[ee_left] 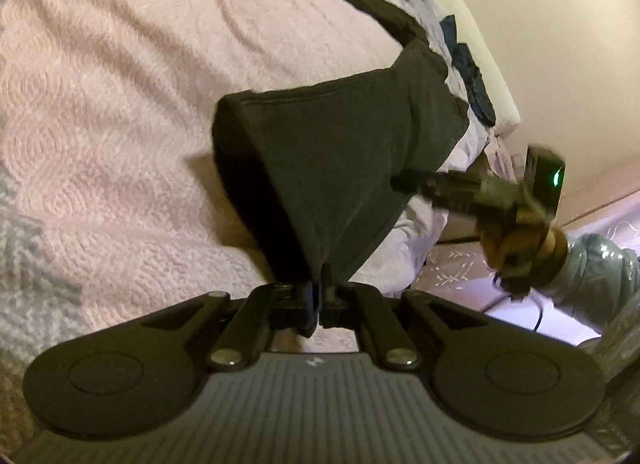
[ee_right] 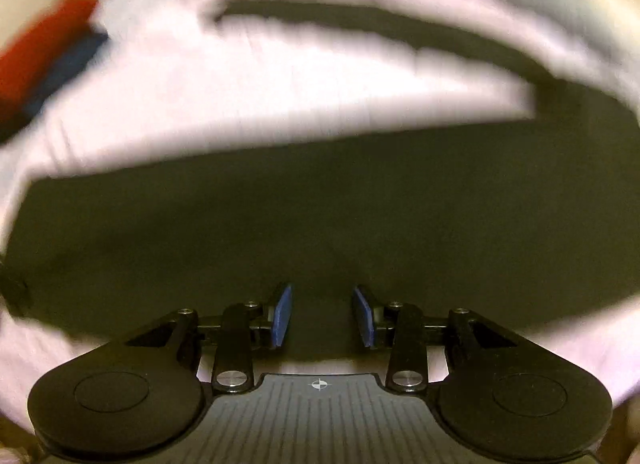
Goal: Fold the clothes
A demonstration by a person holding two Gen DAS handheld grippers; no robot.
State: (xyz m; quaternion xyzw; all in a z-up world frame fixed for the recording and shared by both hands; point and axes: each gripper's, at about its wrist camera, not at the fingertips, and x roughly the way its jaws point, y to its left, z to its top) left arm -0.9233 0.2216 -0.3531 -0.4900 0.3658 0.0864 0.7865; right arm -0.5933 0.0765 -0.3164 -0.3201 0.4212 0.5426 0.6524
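Fold only partly done. Dark olive cloth garment (ee_left: 340, 151) lies half-lifted on pink textured bedspread (ee_left: 120, 103); left claw (ee_left: 320, 296) pinches its corner. Right claw (ee_right: 322, 316) hangs half-open, empty, over the cloth. Flattening and further folds remain, by my judgement.

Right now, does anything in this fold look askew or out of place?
Nothing is damaged or spilled. The dark garment is lifted off the pink bedspread, pinched at a corner by the left tongs. The right tongs stand open over it, gripping nothing. The right wrist view is blurred.
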